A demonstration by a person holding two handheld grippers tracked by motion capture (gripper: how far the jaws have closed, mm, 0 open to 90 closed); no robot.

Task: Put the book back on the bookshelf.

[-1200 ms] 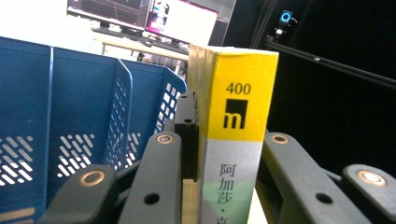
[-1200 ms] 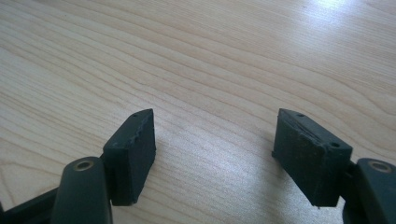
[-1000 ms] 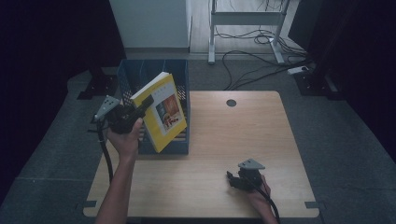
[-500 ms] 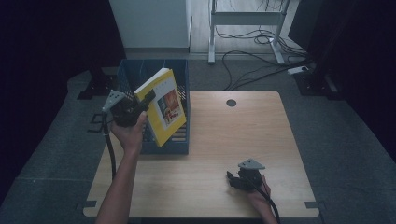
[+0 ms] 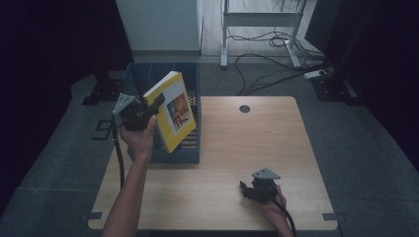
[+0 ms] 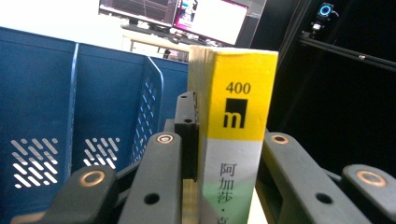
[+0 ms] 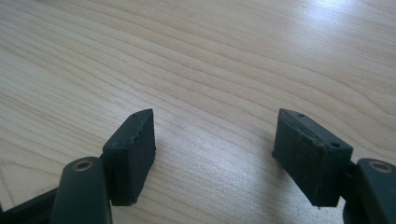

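A thick book with a yellow cover (image 5: 174, 112) hangs tilted over the blue divided rack (image 5: 165, 155) at the table's left edge. My left gripper (image 5: 155, 101) is shut on the book near its upper corner. In the left gripper view the yellow and white spine (image 6: 238, 116) stands upright between the jaws of the left gripper (image 6: 231, 136), with the rack's blue dividers (image 6: 100, 107) behind it. My right gripper (image 5: 243, 189) rests low at the table's front right. Its jaws are open over bare wood in the right gripper view (image 7: 215, 144), with nothing between them.
The wooden table (image 5: 257, 143) has a round cable hole (image 5: 244, 108) near its far edge. Cables (image 5: 267, 54) and a white desk frame (image 5: 257, 19) lie on the floor beyond. Dark carpet surrounds the table.
My left hand has carried the book slightly right and farther over the rack, and the book now stands a little more upright. The right gripper has stayed put.
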